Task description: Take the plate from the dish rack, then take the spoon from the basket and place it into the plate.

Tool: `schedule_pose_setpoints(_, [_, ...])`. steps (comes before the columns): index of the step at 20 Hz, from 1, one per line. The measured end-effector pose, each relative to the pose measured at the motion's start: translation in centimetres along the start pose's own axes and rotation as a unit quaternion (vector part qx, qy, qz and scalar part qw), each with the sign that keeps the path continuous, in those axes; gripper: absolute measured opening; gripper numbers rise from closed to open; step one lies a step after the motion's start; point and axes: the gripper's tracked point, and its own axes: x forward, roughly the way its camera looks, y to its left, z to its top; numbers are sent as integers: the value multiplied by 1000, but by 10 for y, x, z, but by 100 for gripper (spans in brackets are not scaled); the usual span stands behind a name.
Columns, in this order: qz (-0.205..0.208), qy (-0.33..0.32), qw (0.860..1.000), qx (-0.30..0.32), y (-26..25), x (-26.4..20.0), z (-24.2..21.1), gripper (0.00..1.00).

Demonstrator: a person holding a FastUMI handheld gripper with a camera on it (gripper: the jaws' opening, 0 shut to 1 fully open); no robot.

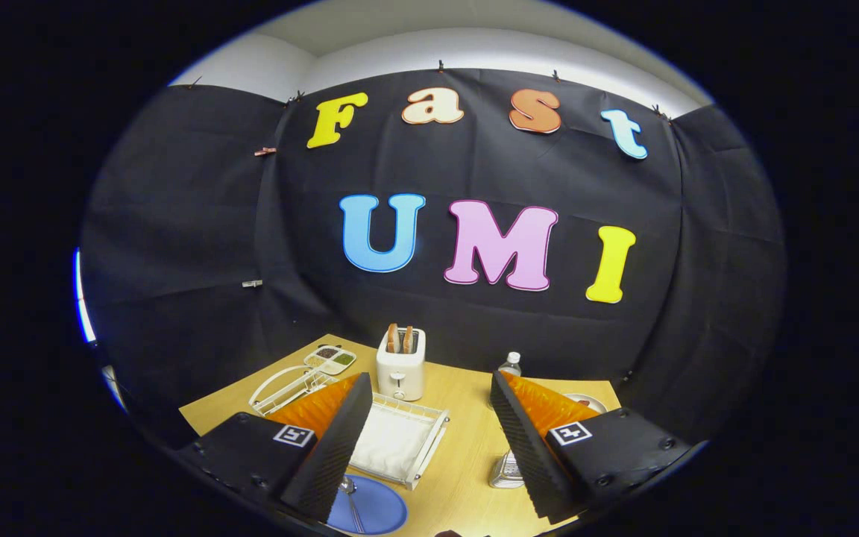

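Hand-held gripper [429, 440] was spread wide, holding nothing, raised above the tabletop [467, 447]. Blue plate [370, 511] lay near, under the left finger, spoon [350, 498] already on it. Task looked finished; next move probably only called for pulling clear.

White toaster [400, 367] holding two bread slices [400, 338], divided condiment tray [330, 359] beside it, clear water bottle [510, 365] near the wall, metal grater [506, 470], wooden counter [463, 447]
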Motion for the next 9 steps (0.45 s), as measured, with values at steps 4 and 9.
schedule_pose_setpoints(4, [4, -4, 1000, -11, -8, -2, 4, 98])
schedule_pose_setpoints(9, [4, 3, 1000, -7, -17, -5, 1, 98])
